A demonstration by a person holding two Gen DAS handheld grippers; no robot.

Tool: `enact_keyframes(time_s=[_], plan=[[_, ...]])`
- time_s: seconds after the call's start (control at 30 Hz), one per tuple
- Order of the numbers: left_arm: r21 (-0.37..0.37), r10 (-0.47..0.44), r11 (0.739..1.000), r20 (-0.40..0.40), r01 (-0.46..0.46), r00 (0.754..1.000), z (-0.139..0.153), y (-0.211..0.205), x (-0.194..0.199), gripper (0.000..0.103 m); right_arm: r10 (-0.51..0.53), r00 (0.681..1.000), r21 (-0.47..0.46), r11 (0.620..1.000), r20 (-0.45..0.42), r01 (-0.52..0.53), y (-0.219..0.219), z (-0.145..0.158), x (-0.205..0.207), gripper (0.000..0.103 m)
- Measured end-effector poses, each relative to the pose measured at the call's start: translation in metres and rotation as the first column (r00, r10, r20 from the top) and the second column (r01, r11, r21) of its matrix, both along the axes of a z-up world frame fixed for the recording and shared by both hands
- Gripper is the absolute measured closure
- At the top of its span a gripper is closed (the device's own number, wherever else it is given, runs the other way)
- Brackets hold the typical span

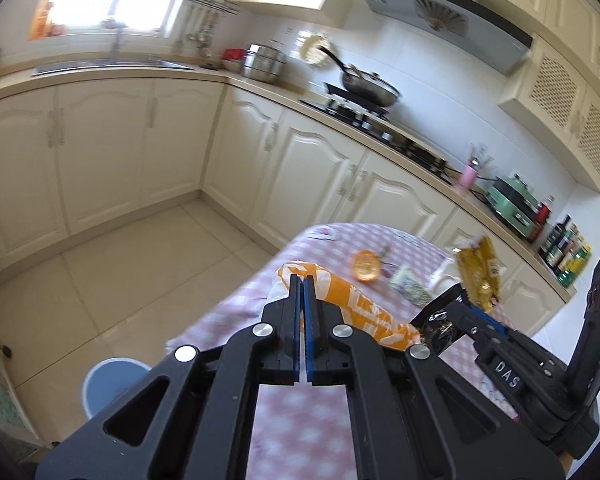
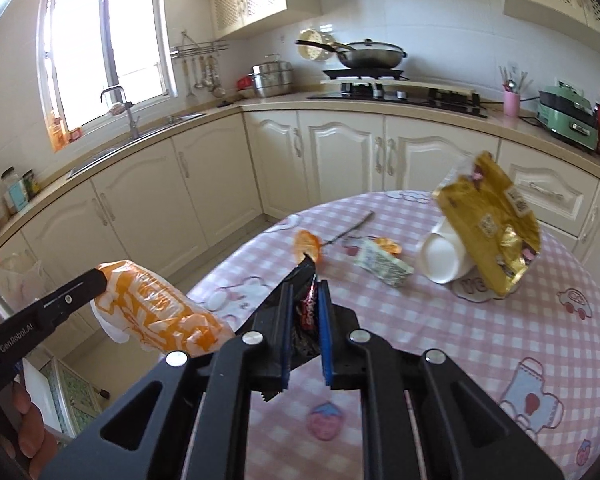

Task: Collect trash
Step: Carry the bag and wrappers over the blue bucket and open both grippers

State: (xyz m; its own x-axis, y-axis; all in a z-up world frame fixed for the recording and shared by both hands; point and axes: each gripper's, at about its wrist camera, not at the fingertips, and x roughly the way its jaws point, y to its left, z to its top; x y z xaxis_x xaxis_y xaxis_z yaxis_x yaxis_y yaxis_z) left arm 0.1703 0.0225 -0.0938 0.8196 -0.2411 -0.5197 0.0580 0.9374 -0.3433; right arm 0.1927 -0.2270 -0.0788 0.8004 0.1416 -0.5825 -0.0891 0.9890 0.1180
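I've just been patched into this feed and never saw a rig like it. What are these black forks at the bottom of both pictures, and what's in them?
No robot here: a person carries a two-finger gripper in each hand, with a fisheye camera on each looking along its fingers. One picture is the left camera, the other the right.

The left gripper is shut on an orange-and-white plastic bag, held up beside the table. The right gripper is shut on a dark wrapper.

On the pink checked table lie orange peel, a small printed packet, a tipped white cup and a gold snack bag leaning on it. A blue bin stands on the floor.
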Motion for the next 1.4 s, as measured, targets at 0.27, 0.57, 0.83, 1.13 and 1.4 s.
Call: enact_keyframes(time_s=[0.27, 0.57, 0.83, 1.13, 1.4], plan=[[0.053, 0.153, 0.987, -0.019, -0.152, 0.988, -0.006, 0.077, -0.012, 0.103, 0.128, 0.992, -0.010, 0.992, 0.004, -0.128, 0.089, -0.003, 0.009, 0.092], [0.106, 0.270, 0.960, -0.092, -0.260, 0.958, -0.038, 0.141, -0.003, 0.103, 0.253, 0.967, -0.047, 0.966, -0.027, -0.254, 0.183, -0.028, 0.025, 0.092], [0.145, 0.302, 0.949, -0.169, -0.279, 0.938, -0.075, 0.171, 0.011, 0.103, 0.335, 0.939, -0.068, 0.938, -0.073, -0.340, 0.240, -0.060, 0.040, 0.096], [0.157, 0.303, 0.950, -0.246, -0.270, 0.921, -0.114, 0.186, 0.025, 0.103, 0.387, 0.912, -0.074, 0.914, -0.137, -0.399, 0.278, -0.098, 0.052, 0.098], [0.180, 0.309, 0.946, -0.252, -0.269, 0.917, -0.122, 0.190, 0.033, 0.102, 0.412, 0.895, -0.029, 0.906, -0.170, -0.423, 0.293, -0.120, 0.065, 0.096]])
